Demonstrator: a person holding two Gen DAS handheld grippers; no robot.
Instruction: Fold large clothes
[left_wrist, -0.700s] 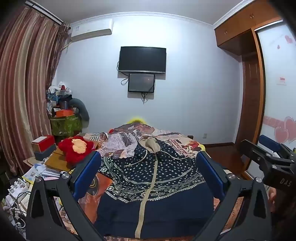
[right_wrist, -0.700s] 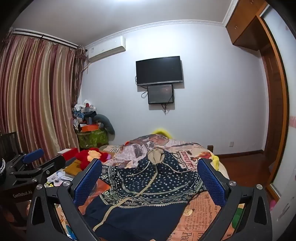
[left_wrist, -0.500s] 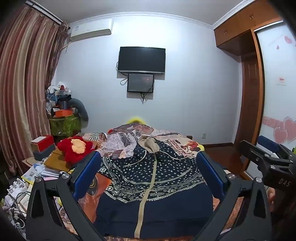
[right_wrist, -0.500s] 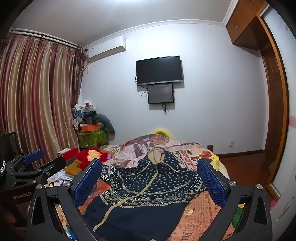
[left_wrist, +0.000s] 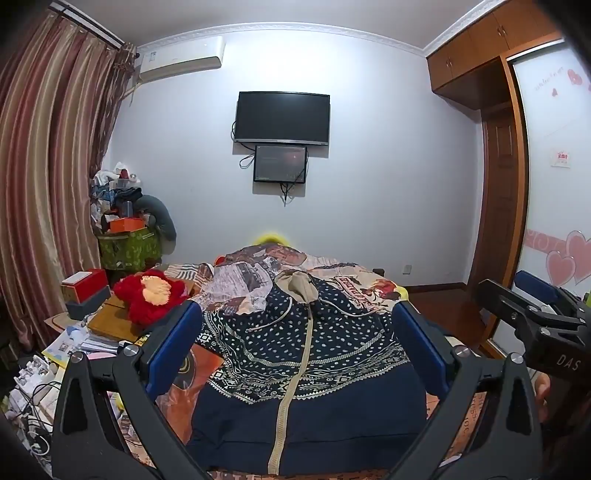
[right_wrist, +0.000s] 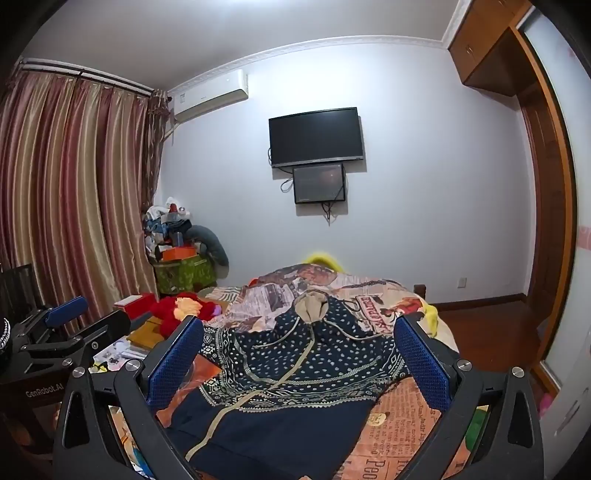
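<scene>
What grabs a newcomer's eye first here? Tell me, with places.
The navy hoodie lies spread flat on the bed, hood toward the far wall, between the open left gripper and open right gripper. A red plush sits left of the bed, and a TV hangs on the wall.

"DAS" in white on the black body of the right gripper (left_wrist: 532, 314), right edge of the left wrist view. "GenRobot.AI" on the left gripper (right_wrist: 55, 332) body, lower left of the right wrist view. Bedspread (right_wrist: 399, 417) shows newspaper-style print, mostly unreadable.
</scene>
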